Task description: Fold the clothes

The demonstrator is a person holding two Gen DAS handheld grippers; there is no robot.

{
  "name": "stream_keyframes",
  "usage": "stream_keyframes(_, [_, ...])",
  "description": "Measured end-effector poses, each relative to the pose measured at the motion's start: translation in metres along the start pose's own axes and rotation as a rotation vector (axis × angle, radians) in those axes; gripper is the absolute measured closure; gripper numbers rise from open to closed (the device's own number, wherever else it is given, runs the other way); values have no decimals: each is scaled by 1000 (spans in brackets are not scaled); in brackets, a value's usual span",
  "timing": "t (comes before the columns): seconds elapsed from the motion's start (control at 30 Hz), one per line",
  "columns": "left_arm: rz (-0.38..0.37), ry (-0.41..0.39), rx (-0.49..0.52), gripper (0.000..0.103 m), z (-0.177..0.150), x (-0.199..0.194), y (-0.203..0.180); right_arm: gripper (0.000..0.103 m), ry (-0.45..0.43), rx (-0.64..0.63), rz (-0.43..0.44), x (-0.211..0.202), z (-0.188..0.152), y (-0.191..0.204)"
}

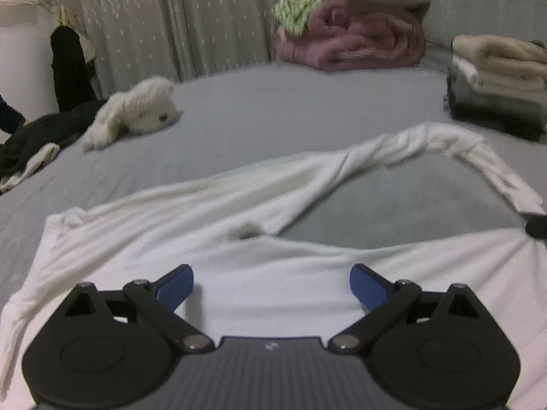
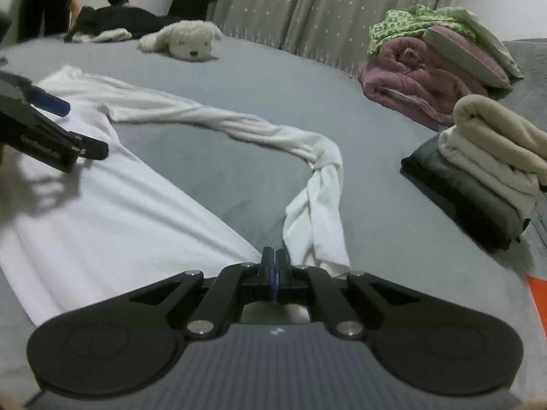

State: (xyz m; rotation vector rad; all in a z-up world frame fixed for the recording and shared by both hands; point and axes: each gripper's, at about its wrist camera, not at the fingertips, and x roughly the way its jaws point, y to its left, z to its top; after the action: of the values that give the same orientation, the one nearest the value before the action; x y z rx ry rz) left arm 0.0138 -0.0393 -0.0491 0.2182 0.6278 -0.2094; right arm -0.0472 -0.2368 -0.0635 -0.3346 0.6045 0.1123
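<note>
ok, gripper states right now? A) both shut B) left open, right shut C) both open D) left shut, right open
B: the left gripper has its blue fingers spread wide over the white shirt, while the right gripper has its fingers pressed together at the shirt's edge.

Left wrist view: low over the white shirt, facing forward across the grey bed toward the curtain; its own left gripper fills the bottom edge, fingers spread apart.
Right wrist view: low and close at the shirt's corner, facing across the bed toward the curtain; its own right gripper fills the bottom edge, fingers pressed together.
Cross-sighting: the left gripper shows at the left edge of the right view; a dark gripper tip shows at the right edge of the left view.
Shared by the 2 views: shirt, its looping sleeve, plush toy, pink blanket pile, folded stack.
</note>
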Motion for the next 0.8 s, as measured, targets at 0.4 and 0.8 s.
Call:
stream_keyframes(0.4, [-25, -34, -17, 3, 5, -14, -7, 68, -25, 336, 47, -29, -6, -79])
stream_keyframes(0.8, [-62, -54, 50, 3, 5, -15, -38, 58, 60, 339, -110, -60, -64, -143])
